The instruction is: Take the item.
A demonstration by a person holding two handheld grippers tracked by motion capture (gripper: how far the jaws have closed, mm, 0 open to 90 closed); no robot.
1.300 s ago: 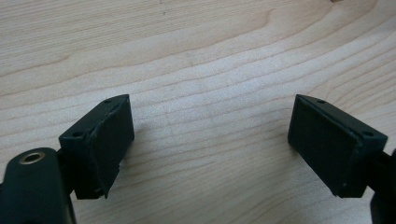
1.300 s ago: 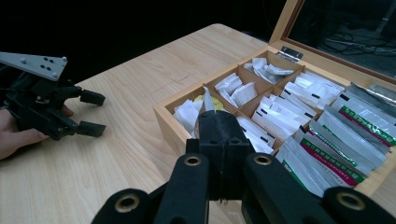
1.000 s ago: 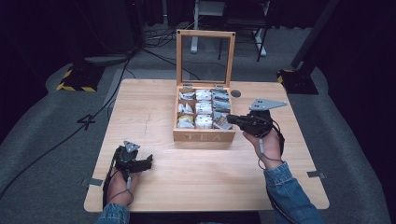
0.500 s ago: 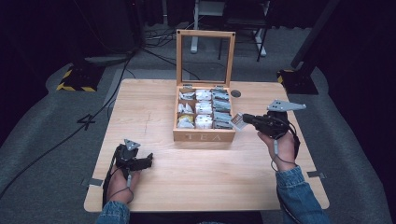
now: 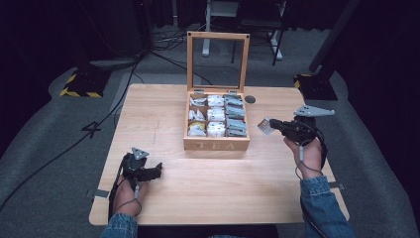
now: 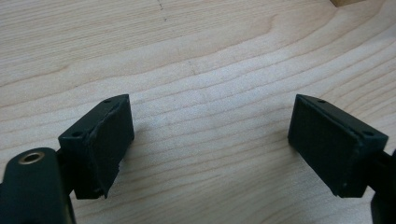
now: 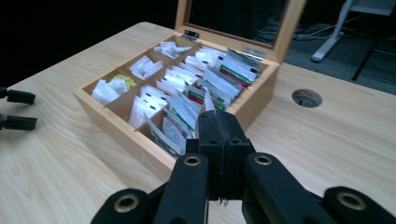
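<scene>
An open wooden tea box (image 5: 216, 145) marked TEA stands mid-table, its glass lid upright, its compartments full of tea bag sachets (image 5: 216, 115). To the right of the box, above the table, my right gripper (image 5: 270, 124) is shut on a white tea sachet (image 5: 265, 127). In the right gripper view the jaws are pressed together and the sachet's (image 7: 208, 101) thin edge sticks up from my right gripper (image 7: 219, 122), with the box (image 7: 140, 140) just beyond. My left gripper (image 5: 157, 170) rests near the table's front left, open; in the left gripper view my left gripper (image 6: 210, 140) has only bare wood between its jaws.
A round cable hole (image 5: 250, 99) sits in the tabletop (image 5: 163, 119) behind the box's right corner. Grey floor, cables and chair legs surround the table. The left gripper's fingertips (image 7: 16, 109) show at the far left of the right gripper view.
My right gripper has moved rightward, away from the box's right side, carrying the sachet. The left gripper has stayed where it was.
</scene>
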